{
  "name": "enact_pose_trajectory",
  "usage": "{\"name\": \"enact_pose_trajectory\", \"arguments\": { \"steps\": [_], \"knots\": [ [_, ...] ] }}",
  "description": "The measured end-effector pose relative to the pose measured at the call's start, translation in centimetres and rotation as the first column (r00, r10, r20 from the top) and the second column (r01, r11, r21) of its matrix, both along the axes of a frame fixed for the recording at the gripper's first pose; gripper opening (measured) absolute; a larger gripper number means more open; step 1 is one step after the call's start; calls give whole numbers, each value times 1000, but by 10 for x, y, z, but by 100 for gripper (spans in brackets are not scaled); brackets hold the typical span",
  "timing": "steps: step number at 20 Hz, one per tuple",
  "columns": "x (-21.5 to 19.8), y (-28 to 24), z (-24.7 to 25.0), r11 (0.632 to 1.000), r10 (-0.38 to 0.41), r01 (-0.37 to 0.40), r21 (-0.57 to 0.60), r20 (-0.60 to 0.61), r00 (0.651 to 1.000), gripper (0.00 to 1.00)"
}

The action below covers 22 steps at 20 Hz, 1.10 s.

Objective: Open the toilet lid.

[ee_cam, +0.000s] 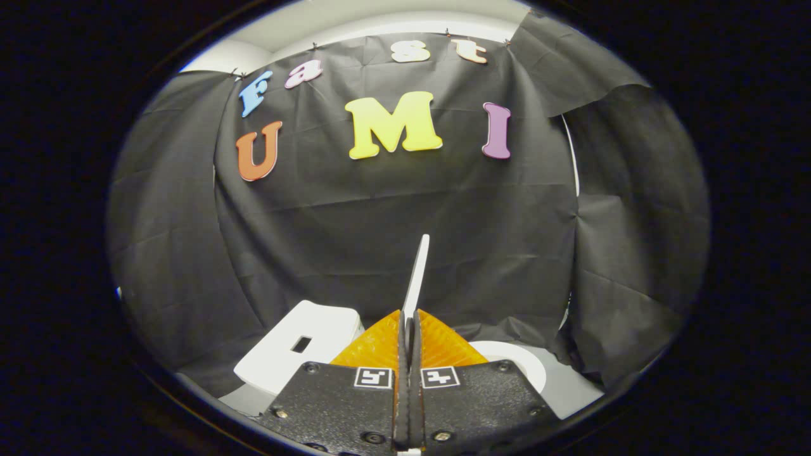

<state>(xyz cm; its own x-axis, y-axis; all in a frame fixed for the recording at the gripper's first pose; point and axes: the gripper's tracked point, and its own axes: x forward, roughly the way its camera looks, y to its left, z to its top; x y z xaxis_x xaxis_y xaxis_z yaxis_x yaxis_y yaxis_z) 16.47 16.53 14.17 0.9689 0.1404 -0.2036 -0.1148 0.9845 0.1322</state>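
The toilet lid (pixel 418 272) shows edge-on as a thin white blade rising straight out from between my fingertips. My gripper (pixel 410 324) is shut on it, one orange finger (pixel 375 347) pressing on each side of the lid's edge. Beyond the right finger lies a curved piece of the white toilet seat (pixel 516 360). Beyond the left finger sits the white tank (pixel 298 348), which has a small dark rectangular opening in its face. The lid's lower part is hidden between the fingers.
Black cloth walls (pixel 393 221) close in the booth behind and on both sides, not far beyond the toilet. A pale grey surface (pixel 573 389) shows beside the seat on the right.
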Motion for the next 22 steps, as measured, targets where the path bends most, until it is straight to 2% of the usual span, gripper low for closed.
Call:
{"name": "enact_pose_trajectory", "arguments": {
  "steps": [8, 14, 22],
  "knots": [
    [-4, 45, 13, 988, 19, -7, -153, 71, 997, 4],
    [-5, 80, 17, 982, 50, -36, -185, 76, 996, 4],
    [-10, 142, 18, 949, 98, -61, -308, 107, 989, 4]
  ]
}}
